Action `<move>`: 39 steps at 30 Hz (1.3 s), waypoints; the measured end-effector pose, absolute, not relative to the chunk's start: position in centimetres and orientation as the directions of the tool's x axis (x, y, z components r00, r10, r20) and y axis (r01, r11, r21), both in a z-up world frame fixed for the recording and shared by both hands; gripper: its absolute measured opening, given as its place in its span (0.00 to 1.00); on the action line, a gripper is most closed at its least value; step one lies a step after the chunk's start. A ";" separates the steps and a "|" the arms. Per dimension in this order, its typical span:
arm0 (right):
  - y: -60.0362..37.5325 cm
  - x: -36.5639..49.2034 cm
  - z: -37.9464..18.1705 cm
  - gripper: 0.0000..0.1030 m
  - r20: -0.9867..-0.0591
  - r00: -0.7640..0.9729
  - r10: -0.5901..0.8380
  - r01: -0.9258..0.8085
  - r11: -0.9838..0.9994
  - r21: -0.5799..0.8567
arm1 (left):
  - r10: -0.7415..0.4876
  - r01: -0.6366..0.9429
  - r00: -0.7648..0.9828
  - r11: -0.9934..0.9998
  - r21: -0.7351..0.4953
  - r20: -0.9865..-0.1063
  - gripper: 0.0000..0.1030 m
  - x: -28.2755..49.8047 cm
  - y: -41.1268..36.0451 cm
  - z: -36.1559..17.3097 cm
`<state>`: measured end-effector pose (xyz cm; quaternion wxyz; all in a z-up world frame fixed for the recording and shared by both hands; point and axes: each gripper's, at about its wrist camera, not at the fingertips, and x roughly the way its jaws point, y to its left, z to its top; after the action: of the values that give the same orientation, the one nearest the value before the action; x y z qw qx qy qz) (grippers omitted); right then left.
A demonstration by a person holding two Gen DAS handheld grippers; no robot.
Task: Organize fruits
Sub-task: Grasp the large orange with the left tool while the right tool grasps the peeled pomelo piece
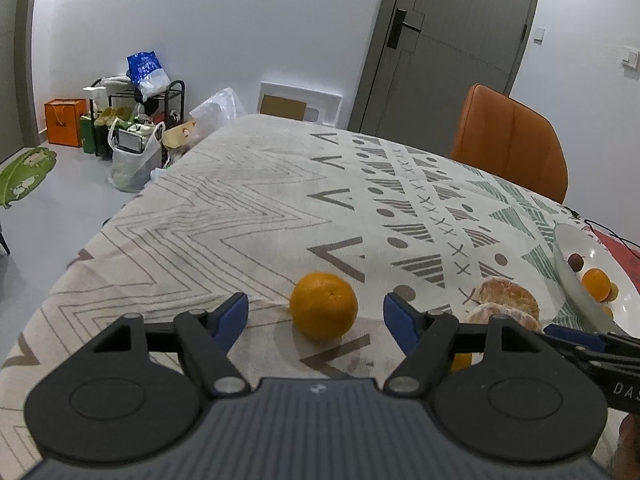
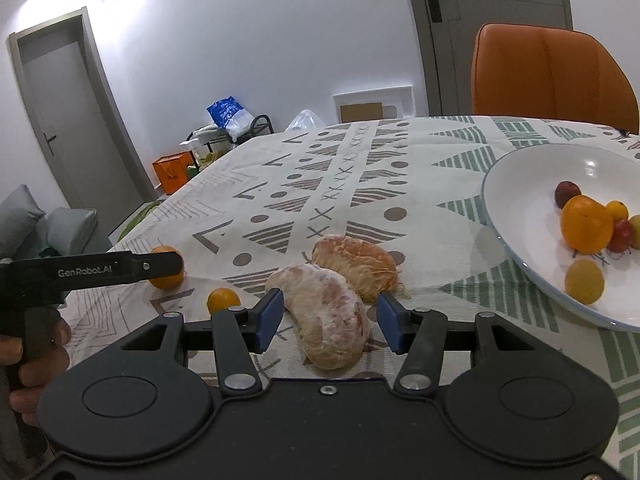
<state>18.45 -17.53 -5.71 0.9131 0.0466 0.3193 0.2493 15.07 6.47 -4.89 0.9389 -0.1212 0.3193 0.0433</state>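
Note:
In the left wrist view my left gripper [image 1: 316, 314] is open, its blue pads either side of an orange [image 1: 323, 305] lying on the patterned tablecloth, not touching it. In the right wrist view my right gripper [image 2: 329, 320] is open around the nearer of two peeled pomelo segments [image 2: 326, 318]; the second segment [image 2: 356, 266] lies just behind. A small kumquat [image 2: 223, 299] sits left of the gripper. The white plate [image 2: 516, 208] at the right holds an orange [image 2: 586, 224] and several small fruits. The same orange by the left gripper shows in the right wrist view [image 2: 166, 276].
An orange chair [image 2: 548, 76] stands at the table's far side. The table's left edge drops to the floor, where bags and a shoe rack [image 1: 136, 124] stand by the wall. A black cable [image 1: 612, 232] lies beyond the plate.

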 end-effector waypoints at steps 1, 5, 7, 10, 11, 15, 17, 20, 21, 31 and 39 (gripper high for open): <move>-17.4 18.5 -5.8 0.51 -0.562 0.670 0.485 -0.426 0.871 0.243 | 0.003 -0.158 0.792 0.967 -0.201 -0.611 0.70 15.1 6.5 -5.0; -17.2 19.0 -6.3 0.51 -0.571 0.664 0.483 -0.427 0.872 0.241 | -0.001 -0.149 0.797 0.969 -0.198 -0.604 0.69 15.4 6.2 -5.4; -17.0 19.1 -6.4 0.51 -0.567 0.670 0.479 -0.432 0.873 0.227 | 0.005 -0.155 0.793 0.969 -0.194 -0.609 0.65 15.8 6.2 -5.6; -16.7 19.4 -6.3 0.53 -0.567 0.669 0.480 -0.433 0.872 0.228 | 0.019 -0.160 0.797 0.970 -0.182 -0.604 0.51 15.9 6.1 -5.6; -16.7 19.3 -6.3 0.53 -0.568 0.669 0.480 -0.435 0.872 0.225 | 0.023 -0.164 0.798 0.970 -0.180 -0.602 0.44 15.9 6.1 -5.6; -16.1 18.9 -6.3 0.54 -0.570 0.666 0.481 -0.451 0.869 0.206 | 0.013 -0.161 0.797 0.968 -0.191 -0.604 0.36 15.5 6.2 -5.4; -15.9 18.6 -6.2 0.54 -0.573 0.661 0.484 -0.459 0.865 0.201 | 0.010 -0.159 0.796 0.968 -0.192 -0.606 0.36 15.1 6.1 -5.2; -15.8 18.2 -6.1 0.53 -0.574 0.652 0.495 -0.471 0.858 0.204 | 0.006 -0.155 0.794 0.969 -0.193 -0.607 0.36 14.5 6.1 -5.1; -15.8 18.0 -6.1 0.53 -0.574 0.653 0.494 -0.471 0.858 0.203 | 0.006 -0.156 0.794 0.968 -0.194 -0.608 0.36 14.3 6.1 -5.0; -15.7 17.9 -6.1 0.53 -0.573 0.659 0.488 -0.471 0.861 0.191 | 0.006 -0.157 0.796 0.968 -0.197 -0.606 0.36 13.5 6.5 -4.8; -14.7 18.4 -6.4 0.54 -0.568 0.671 0.476 -0.484 0.862 0.150 | 0.003 -0.155 0.792 0.968 -0.196 -0.611 0.36 13.9 6.6 -4.9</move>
<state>18.38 -14.72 -6.43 0.9141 -0.0067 0.3088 0.2627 13.94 6.55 -4.88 0.9390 -0.1190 0.3198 0.0422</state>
